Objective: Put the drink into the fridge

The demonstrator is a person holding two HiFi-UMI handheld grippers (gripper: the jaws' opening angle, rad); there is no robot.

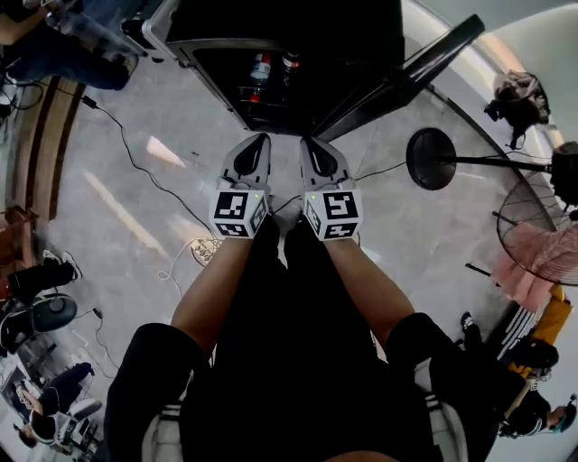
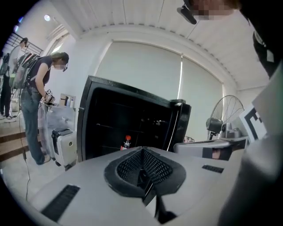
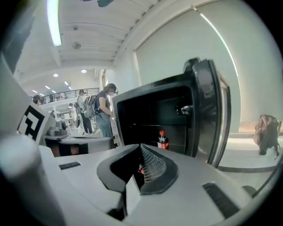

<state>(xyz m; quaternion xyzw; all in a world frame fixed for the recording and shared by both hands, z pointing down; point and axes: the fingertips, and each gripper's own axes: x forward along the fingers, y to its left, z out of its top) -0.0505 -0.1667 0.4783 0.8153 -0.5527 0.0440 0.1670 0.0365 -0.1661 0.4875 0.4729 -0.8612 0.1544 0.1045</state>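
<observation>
1. Black fridge (image 1: 298,23) is seen at top centre of head view, door (image 1: 406,77) swung open toward upper right. Red-capped drink (image 1: 260,68) is already stood on a shelf inside, w/ a second bottle (image 1: 289,61) just beside it.
2. L gripper (image 1: 261,138) & R gripper (image 1: 306,142) are held side by side at frame centre, in front of the opening & apart from the shelf. Fingers of both are pressed together. Nothing is pinched btwn them, as confirmed in both gripper views.
3. Task is judged nearly done: placing looks finished, door not yet closed.
4. Risk: door could be left open. If it is pushed w/ a closed tip, the tip could slip off the smooth edge & the door could rebound.
5. Risk: if door is slammed, the upright bottles could be rocked & tipped on the shelf.
6. Risk: R gripper is near door's inner edge, so it could be clipped by a careless swing.
7. Risk: cable (image 1: 135,162) trailing across floor at left & round stand base (image 1: 430,158) at right could be caught by a foot if a step is taken.
</observation>
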